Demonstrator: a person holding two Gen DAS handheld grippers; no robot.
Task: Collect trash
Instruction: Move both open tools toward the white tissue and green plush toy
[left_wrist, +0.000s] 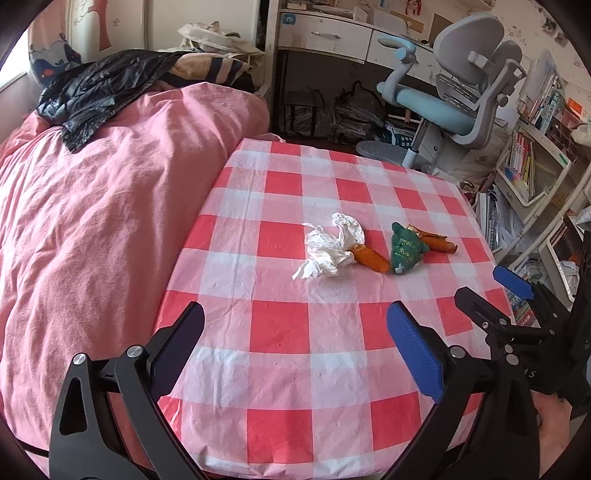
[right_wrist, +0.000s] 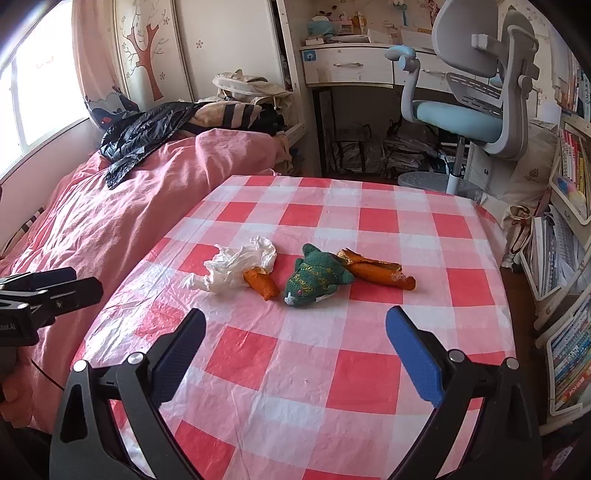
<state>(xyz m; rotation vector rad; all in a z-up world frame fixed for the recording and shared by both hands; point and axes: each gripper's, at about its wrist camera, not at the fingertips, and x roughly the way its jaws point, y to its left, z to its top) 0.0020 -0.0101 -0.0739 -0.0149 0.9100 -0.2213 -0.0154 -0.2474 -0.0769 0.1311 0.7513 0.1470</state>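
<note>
On the red-and-white checked table (left_wrist: 295, 332) (right_wrist: 295, 369) lie a crumpled white tissue (left_wrist: 332, 249) (right_wrist: 240, 267), an orange peel piece (left_wrist: 371, 258) (right_wrist: 262, 284) beside it, a green plush toy (left_wrist: 404, 251) (right_wrist: 316, 278) and a second, longer orange peel (left_wrist: 436, 242) (right_wrist: 380, 273). A black trash bag (left_wrist: 96, 88) (right_wrist: 147, 134) lies on the pink bed. My left gripper (left_wrist: 295, 328) is open and empty, over the near table. My right gripper (right_wrist: 295, 332) is open and empty too, short of the trash; it also shows at the table's right edge in the left wrist view (left_wrist: 487, 284).
The pink bed (left_wrist: 92, 221) (right_wrist: 110, 221) adjoins the table's left side. A blue-grey desk chair (left_wrist: 461, 92) (right_wrist: 472, 92) and a white desk (left_wrist: 332, 33) stand behind the table. Bookshelves (left_wrist: 535, 177) (right_wrist: 569, 258) crowd the right side.
</note>
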